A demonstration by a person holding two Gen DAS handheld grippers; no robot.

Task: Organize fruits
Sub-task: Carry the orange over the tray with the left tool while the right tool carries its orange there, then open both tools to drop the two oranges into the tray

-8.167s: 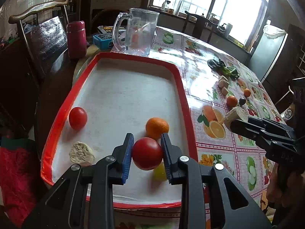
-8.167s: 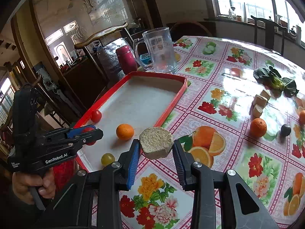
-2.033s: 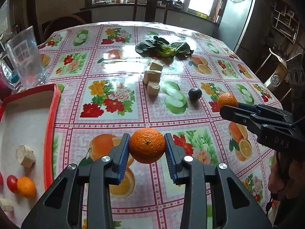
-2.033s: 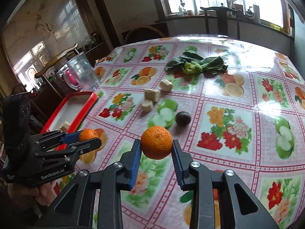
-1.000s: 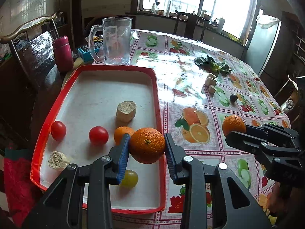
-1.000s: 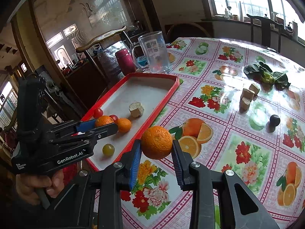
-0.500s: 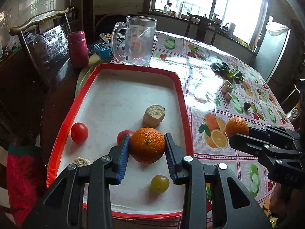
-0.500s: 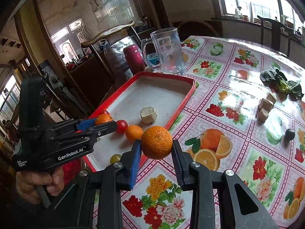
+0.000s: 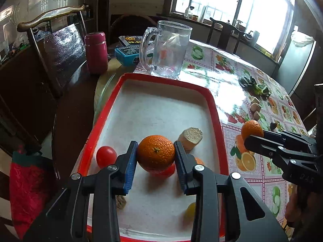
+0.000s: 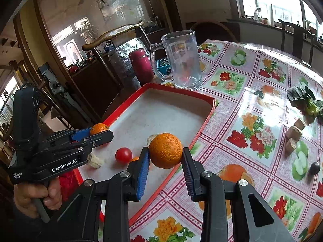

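Two oranges, one per gripper, hang over the near end of a red-rimmed tray (image 9: pixel 219 121): the left orange (image 9: pixel 155 153) is pinched between the blue pads of the left gripper (image 9: pixel 155 159) above the tray's white floor, while the right orange (image 10: pixel 166 150) is pinched by the right gripper (image 10: pixel 165 161) above the tray's right rim, at the edge of the flowered tablecloth (image 10: pixel 250 121). In the tray lie a tomato (image 9: pixel 106 156), a second tomato and a small orange mostly hidden behind the held fruit, a yellow-green fruit (image 9: pixel 190 209) near the front, a pale cut chunk (image 9: pixel 190 138) and another chunk (image 10: pixel 94 160) at the left side. A hand (image 10: pixel 36 197) grips the left tool's handle. Behind the tray stand a glass mug (image 9: pixel 167 49), a maroon flask (image 9: pixel 95 53) and a blue box (image 9: pixel 127 54). Farther along the cloth sit leafy greens (image 10: pixel 304 100), three pale cubes (image 10: pixel 293 135) and a dark round fruit (image 10: pixel 314 168).
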